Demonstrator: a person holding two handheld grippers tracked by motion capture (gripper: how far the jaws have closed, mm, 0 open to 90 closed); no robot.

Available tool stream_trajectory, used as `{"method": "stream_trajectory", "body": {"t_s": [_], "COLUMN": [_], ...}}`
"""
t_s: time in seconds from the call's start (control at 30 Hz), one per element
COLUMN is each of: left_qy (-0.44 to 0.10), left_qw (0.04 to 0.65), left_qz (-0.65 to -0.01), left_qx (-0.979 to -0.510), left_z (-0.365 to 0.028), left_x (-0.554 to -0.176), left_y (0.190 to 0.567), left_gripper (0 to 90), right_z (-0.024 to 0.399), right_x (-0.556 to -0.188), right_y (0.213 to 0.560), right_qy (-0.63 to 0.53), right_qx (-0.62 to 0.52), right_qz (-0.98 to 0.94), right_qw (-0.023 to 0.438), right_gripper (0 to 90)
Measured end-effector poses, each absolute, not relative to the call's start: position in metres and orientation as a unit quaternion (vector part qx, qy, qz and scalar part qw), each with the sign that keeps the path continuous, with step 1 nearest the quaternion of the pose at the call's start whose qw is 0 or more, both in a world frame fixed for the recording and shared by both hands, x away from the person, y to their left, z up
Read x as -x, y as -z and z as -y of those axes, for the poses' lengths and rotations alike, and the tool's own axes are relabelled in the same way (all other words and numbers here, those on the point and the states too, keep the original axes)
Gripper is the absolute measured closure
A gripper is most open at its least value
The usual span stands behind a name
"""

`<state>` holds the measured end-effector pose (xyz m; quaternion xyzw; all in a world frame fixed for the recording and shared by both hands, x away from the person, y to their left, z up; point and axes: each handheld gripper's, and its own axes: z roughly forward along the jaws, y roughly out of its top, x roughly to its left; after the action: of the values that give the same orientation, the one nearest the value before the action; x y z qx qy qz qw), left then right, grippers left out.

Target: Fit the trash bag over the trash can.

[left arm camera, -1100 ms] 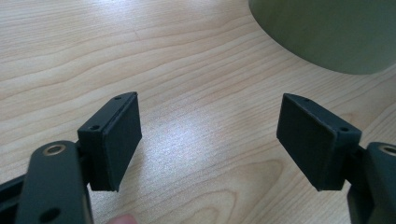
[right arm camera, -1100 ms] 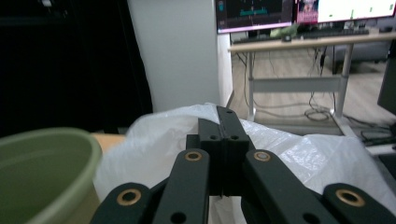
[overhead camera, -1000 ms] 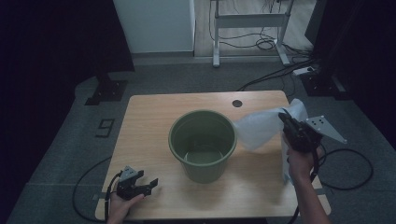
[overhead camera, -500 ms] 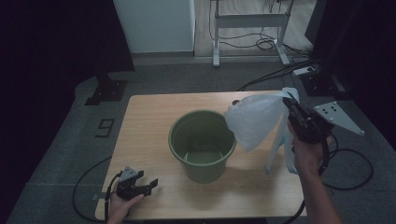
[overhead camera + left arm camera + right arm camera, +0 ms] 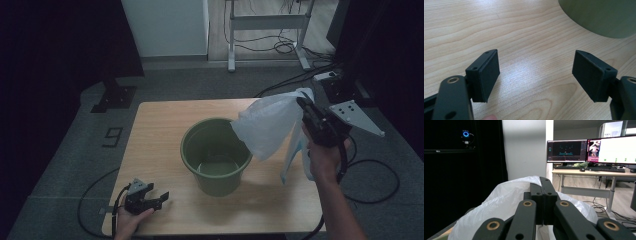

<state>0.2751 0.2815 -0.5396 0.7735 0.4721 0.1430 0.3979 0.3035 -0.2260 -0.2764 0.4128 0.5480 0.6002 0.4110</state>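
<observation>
A pale wood-grain table carries a round, smooth olive-green bucket near its middle. Beside and above the bucket's right rim hangs a thin, crinkled white plastic bag (translucent, billowing), pinched at its top by the right gripper, jaws clamped tight on the film. The left gripper rests at the near-left edge, flat black pads wide apart, empty.

A "9" marking on the dark floor left of the table
</observation>
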Motion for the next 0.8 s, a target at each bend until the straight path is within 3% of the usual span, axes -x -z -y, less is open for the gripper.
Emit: {"method": "stream_trajectory", "body": {"t_s": [0.47,0.8], "left_qy": [-0.142,-0.14], "left_qw": [0.401,0.407], "left_qz": [-0.47,-0.468], "left_qx": [-0.773,-0.772], "left_z": [-0.283,-0.283], "left_x": [-0.274,-0.274], "left_y": [0.54,0.539], "left_gripper": [21.6,21.4], "right_z": [0.216,0.182], "right_x": [-0.299,-0.292], "right_y": [0.237,0.208], "right_qy": [-0.62,-0.634], "right_qx": [-0.396,-0.356], "right_qz": [-0.532,-0.54], "right_qw": [0.419,0.423], "right_gripper": [89.3,89.3]}}
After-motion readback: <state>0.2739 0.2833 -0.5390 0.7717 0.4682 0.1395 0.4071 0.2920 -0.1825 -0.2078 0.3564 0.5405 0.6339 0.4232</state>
